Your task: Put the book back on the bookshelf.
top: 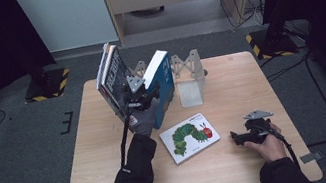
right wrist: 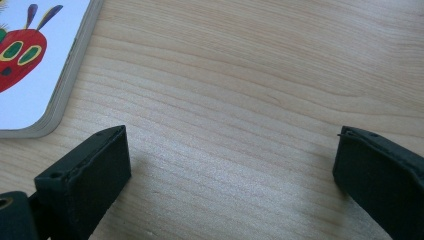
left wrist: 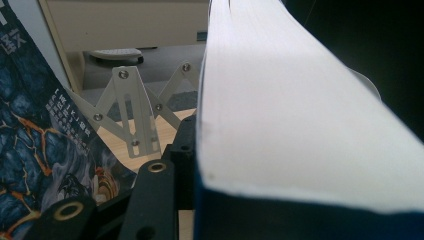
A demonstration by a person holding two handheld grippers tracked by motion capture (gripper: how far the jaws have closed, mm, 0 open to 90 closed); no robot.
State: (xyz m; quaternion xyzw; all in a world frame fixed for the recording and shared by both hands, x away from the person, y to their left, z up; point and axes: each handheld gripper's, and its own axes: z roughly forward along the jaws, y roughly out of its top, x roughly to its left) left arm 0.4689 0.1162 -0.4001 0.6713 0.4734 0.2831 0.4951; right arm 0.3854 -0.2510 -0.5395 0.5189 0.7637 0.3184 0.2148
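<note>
A blue book (top: 162, 84) is gripped by the left gripper (top: 139, 98) near the desk's (top: 245, 168) far edge, tilted beside the leaning books (top: 110, 78) in the rack (top: 188, 74). It must next be stood upright. The right gripper (top: 240, 137) rests open near the right edge.

The left claw (left wrist: 190, 200) grips a blue-covered book (left wrist: 300, 120) (white page edges showing) beside a dark-covered book (left wrist: 35, 145).

I see a white picture book with a green caterpillar (top: 190, 136) lying flat on the light wooden table (top: 110, 146), and dark-covered books (top: 110, 75) leaning in the grey folding rack (top: 187, 67).
</note>
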